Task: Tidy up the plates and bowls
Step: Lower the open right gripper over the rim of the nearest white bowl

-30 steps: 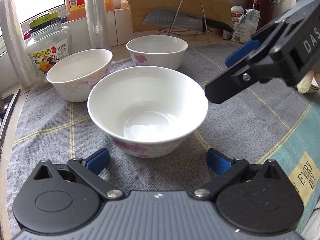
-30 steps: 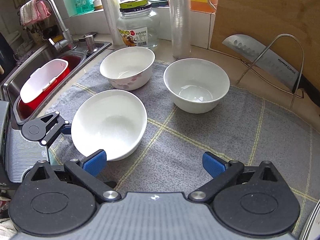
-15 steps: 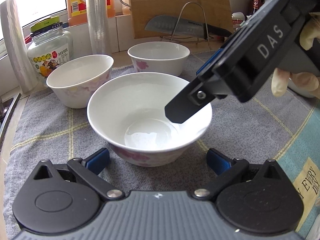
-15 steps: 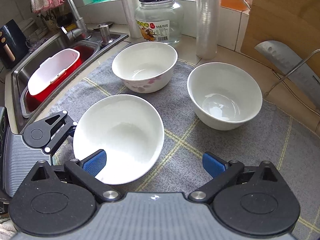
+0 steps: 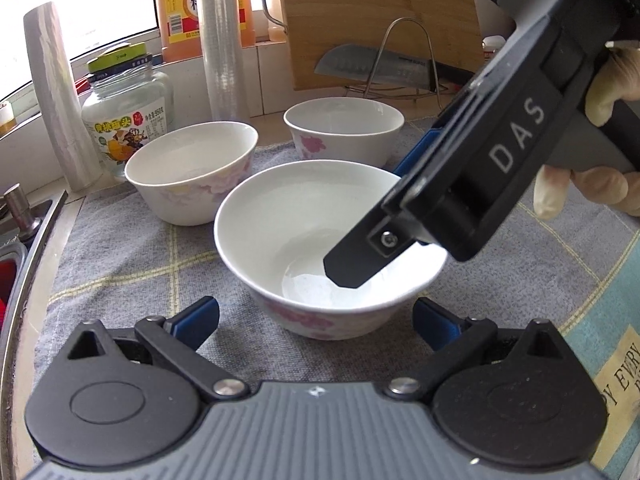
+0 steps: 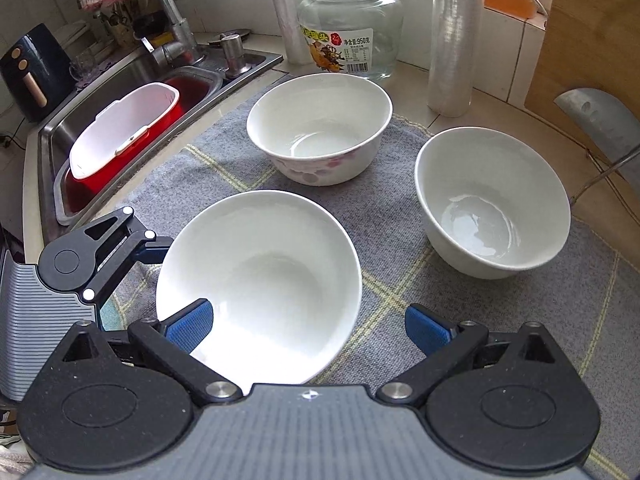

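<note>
Now right gripper [image 6: 306,326] reaches nearer bowl [image 6: 260,284].

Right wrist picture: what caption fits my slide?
Open right gripper straddling the near white ceramic bowl's rim on grey checked cloth.

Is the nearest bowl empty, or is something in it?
Empty. The nearest bowl shows only bare white glaze down to its base in both views; one finger of the right tongs dips inside its rim, jaws open.

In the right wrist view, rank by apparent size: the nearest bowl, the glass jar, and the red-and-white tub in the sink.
1. Nearest bowl, though closeness to the camera inflates it.
2. Glass jar and red-and-white tub look alike; unranked.
</note>
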The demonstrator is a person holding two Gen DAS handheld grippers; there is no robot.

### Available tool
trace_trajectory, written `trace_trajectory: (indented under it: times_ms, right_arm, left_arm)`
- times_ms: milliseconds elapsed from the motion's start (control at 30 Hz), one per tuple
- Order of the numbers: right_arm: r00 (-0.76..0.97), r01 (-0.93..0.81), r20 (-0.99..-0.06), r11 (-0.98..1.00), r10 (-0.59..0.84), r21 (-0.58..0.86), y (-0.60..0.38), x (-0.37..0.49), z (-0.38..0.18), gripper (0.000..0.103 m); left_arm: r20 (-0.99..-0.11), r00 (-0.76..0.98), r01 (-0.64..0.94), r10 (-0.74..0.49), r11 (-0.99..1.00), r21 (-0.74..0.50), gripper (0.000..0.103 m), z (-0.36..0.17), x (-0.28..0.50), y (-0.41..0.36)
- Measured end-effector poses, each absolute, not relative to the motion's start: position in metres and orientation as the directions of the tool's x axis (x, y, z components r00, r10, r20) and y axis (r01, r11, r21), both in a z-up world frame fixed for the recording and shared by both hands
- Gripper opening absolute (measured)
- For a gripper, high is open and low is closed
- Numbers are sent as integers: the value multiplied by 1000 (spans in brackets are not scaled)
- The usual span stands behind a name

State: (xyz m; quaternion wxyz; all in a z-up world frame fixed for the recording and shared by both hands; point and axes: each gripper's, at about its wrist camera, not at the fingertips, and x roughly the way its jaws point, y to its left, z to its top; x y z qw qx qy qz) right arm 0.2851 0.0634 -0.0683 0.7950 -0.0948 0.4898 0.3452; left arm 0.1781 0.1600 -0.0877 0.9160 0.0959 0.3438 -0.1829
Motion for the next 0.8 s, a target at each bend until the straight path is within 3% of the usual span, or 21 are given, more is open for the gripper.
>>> trace_trajectory:
  times_ms: [800]
  right_arm:
    - [263,-676,-834,709,486,200,74,283,-60,103]
  left_arm:
    - [-628,704,485,-330,870,86,92,-79,175,161]
